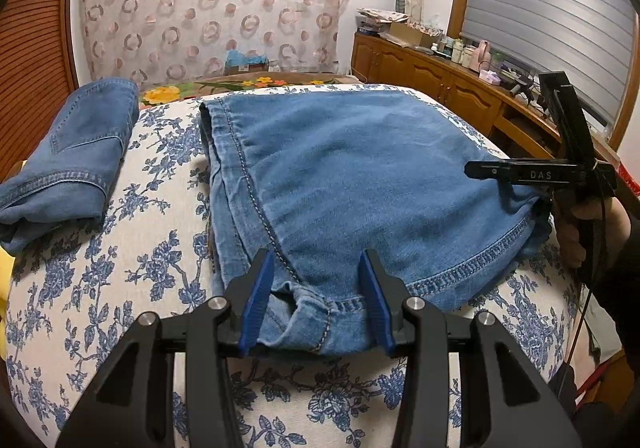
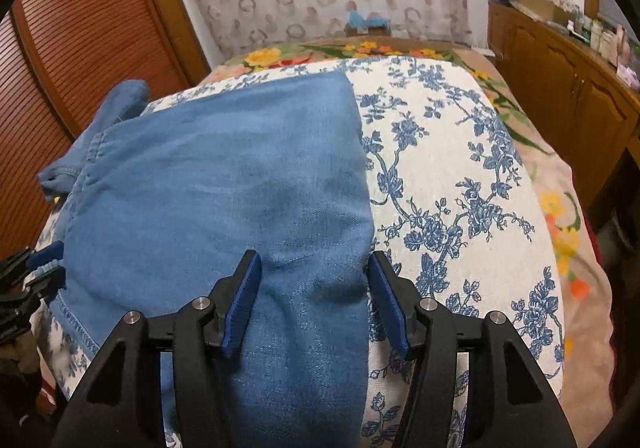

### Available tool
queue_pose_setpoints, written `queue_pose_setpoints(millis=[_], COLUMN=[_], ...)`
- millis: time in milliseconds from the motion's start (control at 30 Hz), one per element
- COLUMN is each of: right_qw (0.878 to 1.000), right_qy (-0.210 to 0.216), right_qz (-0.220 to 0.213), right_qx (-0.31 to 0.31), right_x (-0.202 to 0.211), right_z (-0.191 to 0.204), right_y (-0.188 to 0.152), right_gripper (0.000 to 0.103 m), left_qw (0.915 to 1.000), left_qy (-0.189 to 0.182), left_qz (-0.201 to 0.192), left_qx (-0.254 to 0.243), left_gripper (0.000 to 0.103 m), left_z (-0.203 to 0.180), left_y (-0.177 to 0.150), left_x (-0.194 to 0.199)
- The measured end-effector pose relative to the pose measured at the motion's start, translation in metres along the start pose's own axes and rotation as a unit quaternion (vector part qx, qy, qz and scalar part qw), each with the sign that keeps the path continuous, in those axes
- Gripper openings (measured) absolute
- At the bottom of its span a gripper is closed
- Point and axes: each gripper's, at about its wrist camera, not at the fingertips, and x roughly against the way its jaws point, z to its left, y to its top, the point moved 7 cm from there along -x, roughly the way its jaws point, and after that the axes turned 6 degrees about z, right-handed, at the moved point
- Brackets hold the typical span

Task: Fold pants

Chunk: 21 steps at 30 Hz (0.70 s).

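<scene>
Left wrist view: folded light-blue denim pants (image 1: pixel 360 183) lie flat on the white cushion with blue floral print (image 1: pixel 152 248), taking up its middle. Stitched seam of the pants runs from the far left corner toward the near edge; a hemmed edge curves along the near right side.

Left gripper (image 1: pixel 318 300), black frame with blue pads, sits at the near edge of the pants. Jaws partly spread, with a bunched hem fold between them. Can't tell whether the pads actually press on the cloth.

Right gripper (image 1: pixel 480 169) reaches in from the right over the right edge of the pants; a hand (image 1: pixel 580 224) holds its handle. State not readable from this view.

Second folded darker-blue denim piece (image 1: pixel 72 159) lies left of the pants, at the cushion's left edge, well apart from them.

Right wrist view: right gripper (image 2: pixel 312 300) is over the near right part of the pants (image 2: pixel 224 187). Jaws spread, straddling a raised ridge of denim. Left pad looks to be against the cloth; right pad sits just off the pants' right edge, over the cushion (image 2: pixel 460 207). No pinch: the fabric lies loose between the pads.

Left gripper's blue tips (image 2: pixel 48 268) show at the left edge of the pants.

Wooden cabinet (image 1: pixel 424 75) with clutter on top stands beyond the cushion, far right.
</scene>
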Motion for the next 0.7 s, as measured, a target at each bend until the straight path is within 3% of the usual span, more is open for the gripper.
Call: queue_pose_setpoints(millis=[233,467,700], right_qw=[1.0,1.0,1.0], right_qy=[-0.003,-0.008,-0.008], right_qz=[-0.009,-0.012,-0.012], right_qx=[0.006,0.01,0.009], right_x=[0.001,0.0,0.0], right_z=[0.003,0.005,0.005], right_y=[-0.005,-0.005,-0.005], right_gripper=[0.058,0.058,0.057], left_qw=[1.0,0.9992,0.9986], left_qy=[0.009,-0.008,-0.026], left_qz=[0.001,-0.036,-0.012], left_qx=[0.002,-0.018,-0.045], left_gripper=[0.044,0.044,0.044], left_z=[-0.002,-0.027,-0.055], left_y=[0.0,0.021,0.034], left_x=[0.006,0.033,0.004])
